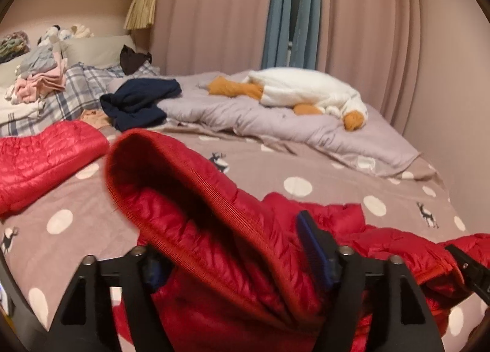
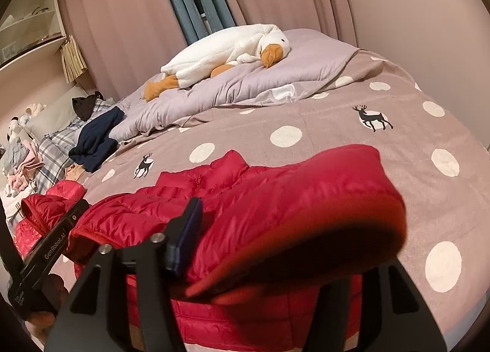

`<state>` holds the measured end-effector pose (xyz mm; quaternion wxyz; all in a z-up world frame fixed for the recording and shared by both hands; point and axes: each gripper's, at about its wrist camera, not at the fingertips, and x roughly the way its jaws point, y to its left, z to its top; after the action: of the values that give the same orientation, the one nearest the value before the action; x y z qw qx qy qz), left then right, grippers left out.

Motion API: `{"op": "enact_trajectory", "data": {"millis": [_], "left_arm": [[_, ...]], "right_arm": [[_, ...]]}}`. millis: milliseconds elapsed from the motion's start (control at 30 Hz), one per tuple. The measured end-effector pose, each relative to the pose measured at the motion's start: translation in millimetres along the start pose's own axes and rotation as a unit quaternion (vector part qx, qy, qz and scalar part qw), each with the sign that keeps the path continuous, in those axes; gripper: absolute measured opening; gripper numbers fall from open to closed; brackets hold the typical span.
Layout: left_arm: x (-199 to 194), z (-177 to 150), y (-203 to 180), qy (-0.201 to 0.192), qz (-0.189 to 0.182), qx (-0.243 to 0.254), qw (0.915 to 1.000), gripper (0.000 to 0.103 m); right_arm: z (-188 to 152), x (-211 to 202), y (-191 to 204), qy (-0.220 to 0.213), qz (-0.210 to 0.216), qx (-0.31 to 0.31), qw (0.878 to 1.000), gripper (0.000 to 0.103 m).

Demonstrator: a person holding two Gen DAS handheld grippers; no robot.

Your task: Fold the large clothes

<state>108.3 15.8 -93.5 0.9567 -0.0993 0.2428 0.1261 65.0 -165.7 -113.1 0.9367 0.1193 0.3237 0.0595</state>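
Observation:
A red puffer jacket lies at the near edge of the bed. My left gripper is shut on one cuffed sleeve of it, and the sleeve arches up over the fingers. My right gripper is shut on the other sleeve of the jacket, whose ribbed cuff droops over the right finger and hides it. The jacket body spreads between the two grippers. The left gripper also shows at the left of the right wrist view. One more red part of the jacket lies to the far left.
The bed has a brown sheet with white dots and deer. A lilac duvet with a white plush goose lies at the back. A navy garment, folded clothes and pillows lie at the head. Curtains and wall stand behind.

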Motion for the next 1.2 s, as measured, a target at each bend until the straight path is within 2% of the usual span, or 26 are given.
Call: {"op": "enact_trajectory", "data": {"millis": [100,267,367,467,600,833,933,1000,1033,1067,1133,1200], "left_arm": [[-6.5,2.8,4.2,-0.023,-0.007,-0.012,0.9996,0.092],[-14.2,11.1,14.3,-0.039,-0.029,-0.045,0.9978,0.096],[-15.2,12.3,20.0,-0.044,-0.029,-0.060,0.9968,0.097],[-14.3,13.5,23.7,-0.048,-0.013,-0.063,0.9968,0.097],[-13.4,12.7,26.6,-0.051,-0.008,-0.064,0.9966,0.097],[8.6,3.2,22.5,-0.017,-0.005,-0.047,0.9988,0.097],[41.2,-8.9,20.7,0.041,-0.002,-0.032,0.9987,0.097],[71.4,-22.5,22.8,0.095,-0.009,-0.036,0.9948,0.097],[81.4,-29.1,22.4,0.104,-0.007,-0.034,0.9939,0.097],[91.0,-35.6,21.2,0.104,0.000,-0.024,0.9943,0.102],[99.5,-51.1,14.8,0.053,0.006,0.013,0.9985,0.102],[99.3,-54.2,11.8,0.045,0.012,0.021,0.9987,0.102]], "right_arm": [[0.4,-6.2,-1.4,-0.011,0.007,0.006,1.000,0.077],[4.5,-18.5,-2.6,-0.039,0.013,0.016,0.999,0.087],[4.8,-24.7,-2.4,-0.051,0.014,0.017,0.998,0.093],[4.3,-24.4,-1.3,-0.049,0.011,0.013,0.999,0.094],[3.9,-20.5,-0.4,-0.042,0.008,0.010,0.999,0.094],[2.7,-14.1,0.5,-0.042,0.008,0.003,0.999,0.094],[-1.8,4.0,-0.1,-0.037,-0.009,-0.008,0.999,0.096],[-6.2,25.4,-4.0,-0.018,-0.021,-0.013,1.000,0.096],[-10.7,40.2,-6.6,-0.006,-0.019,-0.018,1.000,0.096],[-14.8,53.1,-8.7,0.005,-0.019,-0.024,1.000,0.096],[-25.1,79.5,-13.0,0.014,-0.041,-0.046,0.998,0.103],[-29.6,94.5,-16.9,0.002,-0.047,-0.052,0.998,0.103]]}}
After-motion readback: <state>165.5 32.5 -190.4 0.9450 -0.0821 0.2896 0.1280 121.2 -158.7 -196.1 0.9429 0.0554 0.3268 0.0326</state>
